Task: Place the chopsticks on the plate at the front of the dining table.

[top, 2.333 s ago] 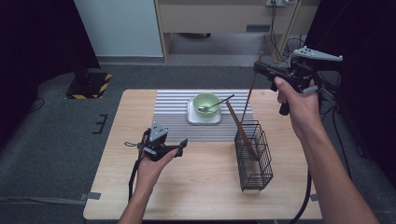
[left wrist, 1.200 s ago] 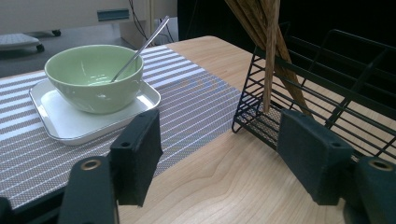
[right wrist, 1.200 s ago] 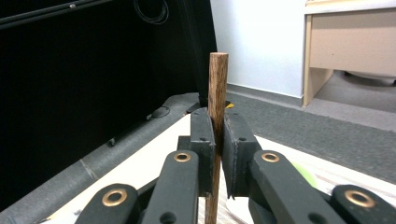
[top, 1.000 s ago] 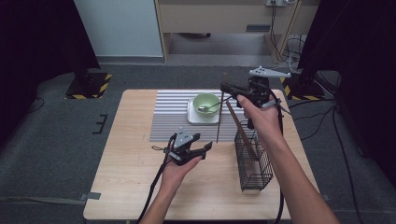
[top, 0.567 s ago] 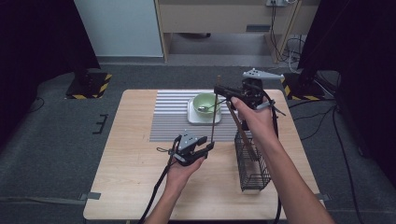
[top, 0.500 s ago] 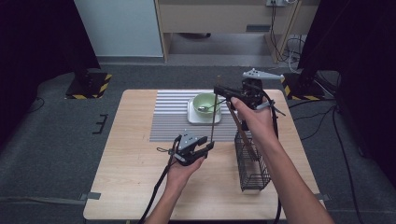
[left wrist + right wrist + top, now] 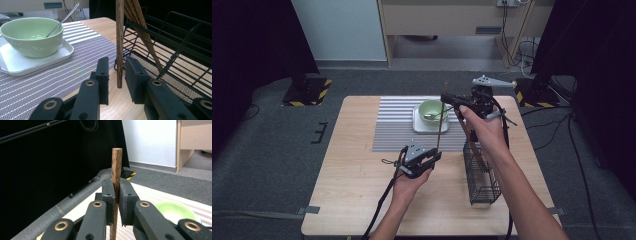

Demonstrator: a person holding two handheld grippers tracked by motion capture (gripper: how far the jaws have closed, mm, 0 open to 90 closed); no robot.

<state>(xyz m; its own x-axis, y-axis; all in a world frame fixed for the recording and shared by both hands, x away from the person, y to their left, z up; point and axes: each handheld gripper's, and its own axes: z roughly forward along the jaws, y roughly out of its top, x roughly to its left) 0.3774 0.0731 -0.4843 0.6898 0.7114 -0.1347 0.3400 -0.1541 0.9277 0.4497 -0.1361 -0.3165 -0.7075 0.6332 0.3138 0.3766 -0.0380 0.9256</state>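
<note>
While the right gripper (image 7: 114,202) pinches the wooden chopstick (image 7: 116,172) near its top at frame centre, the left gripper (image 7: 117,78), whose jaws have just been closing around the lower tip without yet pressing it, could knock the stick askew against the wire basket (image 7: 175,50) at right.

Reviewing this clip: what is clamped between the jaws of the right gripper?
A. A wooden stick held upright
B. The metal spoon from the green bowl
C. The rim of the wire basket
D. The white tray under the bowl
A. In the right gripper view the right gripper is shut on a wooden stick that stands upright between its pads; the spoon rests in the green bowl.
</note>
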